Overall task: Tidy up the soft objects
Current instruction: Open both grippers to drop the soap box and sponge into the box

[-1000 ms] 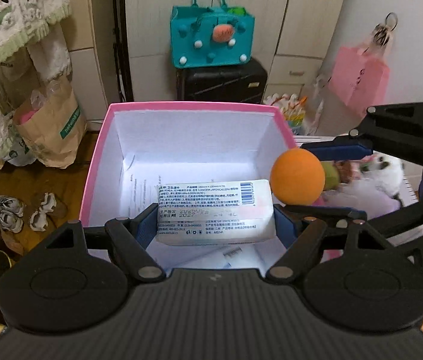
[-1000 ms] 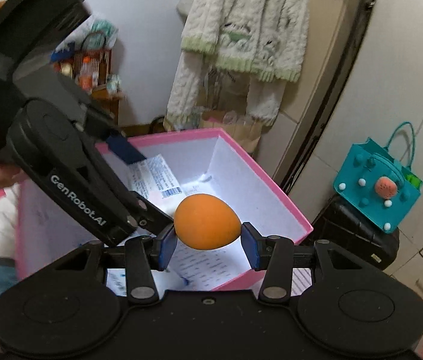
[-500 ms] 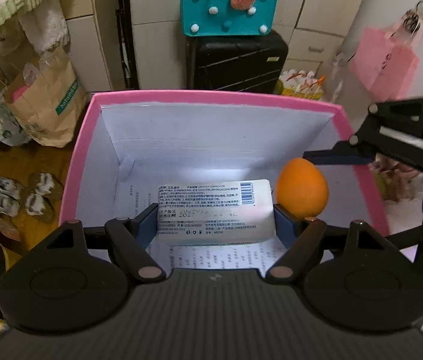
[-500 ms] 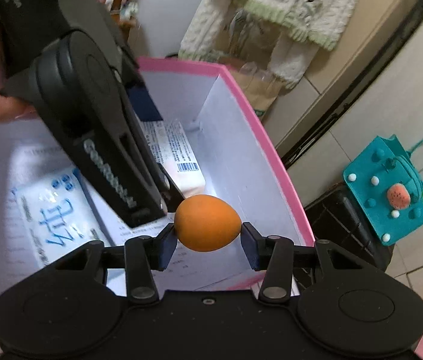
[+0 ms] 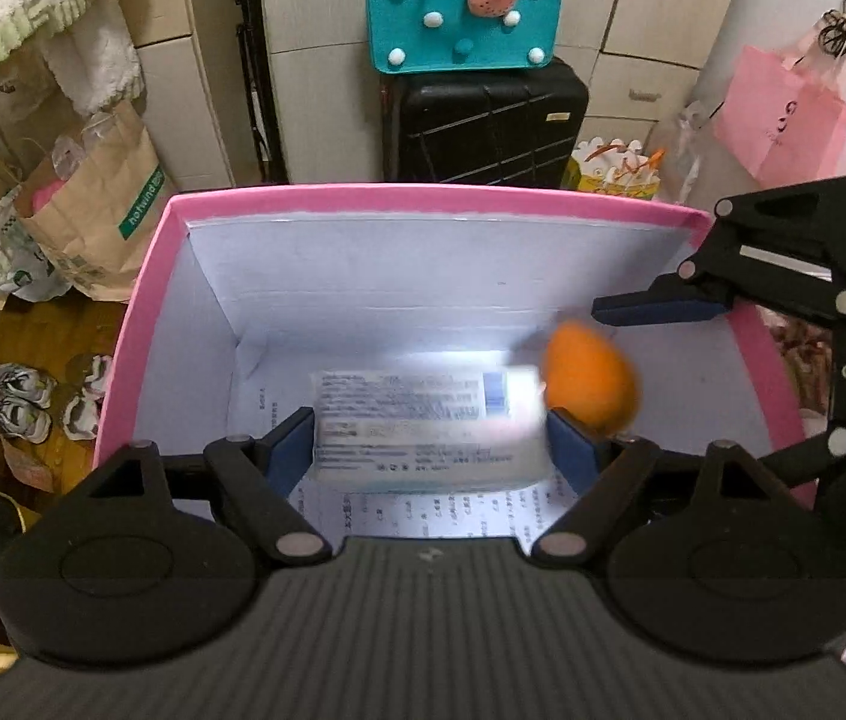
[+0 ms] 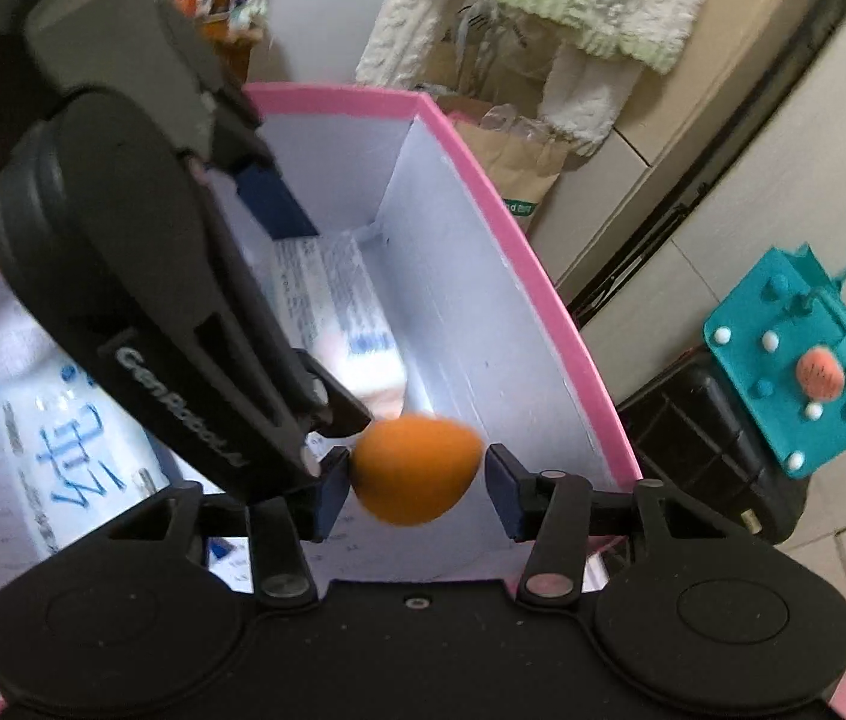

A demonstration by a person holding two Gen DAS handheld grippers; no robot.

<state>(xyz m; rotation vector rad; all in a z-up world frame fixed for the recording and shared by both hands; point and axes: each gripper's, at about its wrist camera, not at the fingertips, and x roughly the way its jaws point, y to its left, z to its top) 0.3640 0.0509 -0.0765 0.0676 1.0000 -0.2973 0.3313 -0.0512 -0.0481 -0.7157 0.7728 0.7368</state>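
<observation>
A pink box [image 5: 423,198] with white inner walls stands below both grippers; it also shows in the right wrist view [image 6: 519,252]. My left gripper [image 5: 432,450] has opened and a white tissue pack [image 5: 423,426], blurred, is dropping from between its pads. My right gripper [image 6: 417,483] has opened too; a gap shows beside the orange egg-shaped sponge [image 6: 417,468], blurred, slipping down. The sponge [image 5: 591,384] shows at the pack's right end in the left wrist view. Another tissue pack with blue writing [image 6: 57,420] lies in the box.
A black suitcase [image 5: 483,120] with a teal felt bag [image 5: 459,6] on it stands behind the box. A brown paper bag [image 5: 93,204] and slippers [image 5: 33,408] are on the floor at left. A pink bag [image 5: 783,108] hangs at right.
Both grippers moved over and down into the box, then opened. The tissue pack and the orange sponge are now blurred, falling free of the pads.
</observation>
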